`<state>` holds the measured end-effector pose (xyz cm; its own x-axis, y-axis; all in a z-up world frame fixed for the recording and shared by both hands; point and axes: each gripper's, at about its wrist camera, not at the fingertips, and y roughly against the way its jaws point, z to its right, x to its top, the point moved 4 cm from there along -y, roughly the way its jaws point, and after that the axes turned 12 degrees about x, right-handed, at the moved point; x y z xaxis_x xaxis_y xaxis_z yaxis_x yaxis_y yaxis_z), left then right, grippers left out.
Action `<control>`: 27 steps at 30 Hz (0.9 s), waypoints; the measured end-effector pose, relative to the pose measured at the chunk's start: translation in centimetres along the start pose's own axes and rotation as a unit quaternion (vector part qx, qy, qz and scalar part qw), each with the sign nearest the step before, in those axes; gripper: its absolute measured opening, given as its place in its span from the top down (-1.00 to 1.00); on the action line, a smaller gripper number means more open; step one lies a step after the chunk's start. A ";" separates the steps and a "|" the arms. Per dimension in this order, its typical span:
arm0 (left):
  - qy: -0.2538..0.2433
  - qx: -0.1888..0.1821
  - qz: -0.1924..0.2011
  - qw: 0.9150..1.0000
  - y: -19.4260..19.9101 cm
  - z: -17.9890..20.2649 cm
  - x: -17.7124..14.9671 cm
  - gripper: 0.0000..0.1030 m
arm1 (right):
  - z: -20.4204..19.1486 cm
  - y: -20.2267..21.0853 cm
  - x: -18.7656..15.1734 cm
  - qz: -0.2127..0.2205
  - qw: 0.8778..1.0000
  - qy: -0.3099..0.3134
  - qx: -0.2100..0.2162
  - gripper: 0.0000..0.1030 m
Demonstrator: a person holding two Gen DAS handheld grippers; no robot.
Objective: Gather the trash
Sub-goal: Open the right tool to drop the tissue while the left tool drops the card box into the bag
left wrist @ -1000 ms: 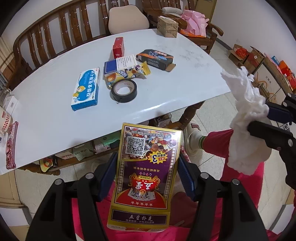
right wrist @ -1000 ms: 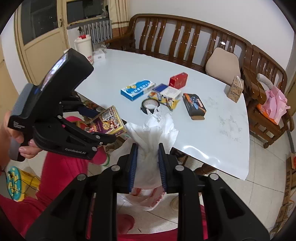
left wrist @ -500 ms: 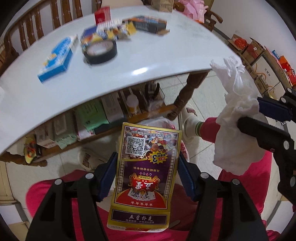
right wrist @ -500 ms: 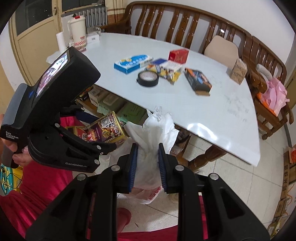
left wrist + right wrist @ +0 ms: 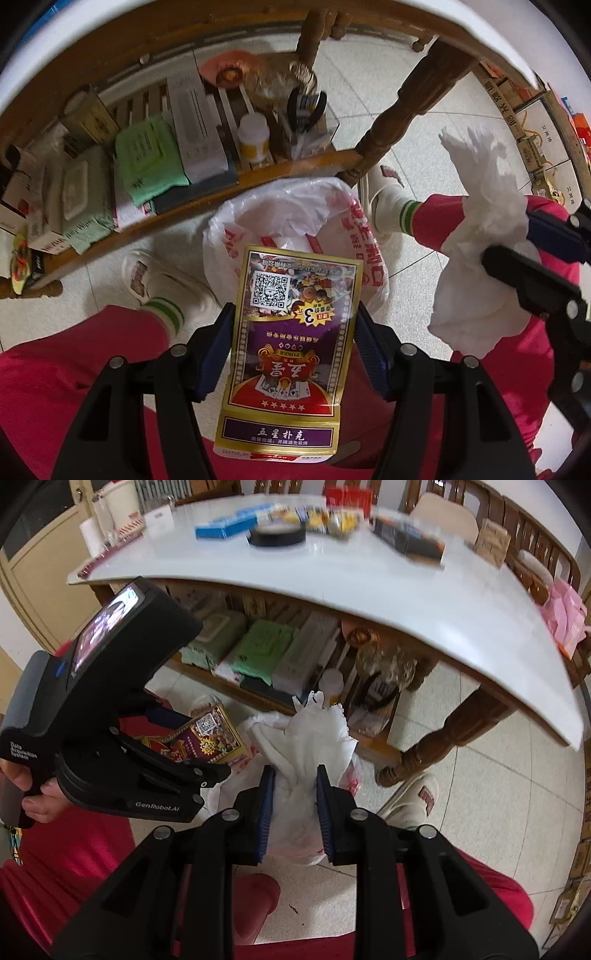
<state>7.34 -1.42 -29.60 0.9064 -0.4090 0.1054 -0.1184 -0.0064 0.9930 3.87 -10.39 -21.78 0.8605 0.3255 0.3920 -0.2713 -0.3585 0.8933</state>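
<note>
My left gripper (image 5: 293,325) is shut on a gold and purple playing-card box (image 5: 291,343), held upright over the mouth of a white plastic bag with red print (image 5: 347,236) on the floor. My right gripper (image 5: 293,775) is shut on a crumpled white tissue (image 5: 314,738), which hangs just above the same bag (image 5: 351,775). In the left wrist view the tissue (image 5: 480,229) and the right gripper's fingers (image 5: 528,280) sit to the right of the bag. The card box (image 5: 210,738) also shows beside the left gripper's black body (image 5: 122,709).
The bag stands between the person's feet in white slippers (image 5: 166,284) and red trousers (image 5: 74,369). Behind it, a wooden shelf (image 5: 221,195) under the white table (image 5: 406,583) holds packets and a bottle. A turned table leg (image 5: 399,118) rises nearby. Boxes and a tape roll (image 5: 277,535) lie on the table.
Both grippers have sunk from table height to just above the floor bag and tipped downward. The tabletop has slid out of the left view. Both grips are unchanged.
</note>
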 end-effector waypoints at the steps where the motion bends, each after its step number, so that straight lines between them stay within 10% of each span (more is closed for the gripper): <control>1: 0.002 -0.003 -0.005 1.000 -0.5 0.1 0.2 -0.19 | 0.3 -0.7 -0.2 -0.005 1.000 -0.004 0.001 0.56; 27: 0.105 -0.042 -0.133 0.985 -14.5 -1.2 3.6 -0.19 | 5.8 -15.3 -3.7 -0.117 0.986 -0.110 0.041 0.55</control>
<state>12.84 -1.72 -43.55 0.9655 -0.2061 -0.1593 0.1609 -0.0094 0.9869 7.34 -11.18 -38.17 0.9703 0.2140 0.1124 -0.0263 -0.3685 0.9292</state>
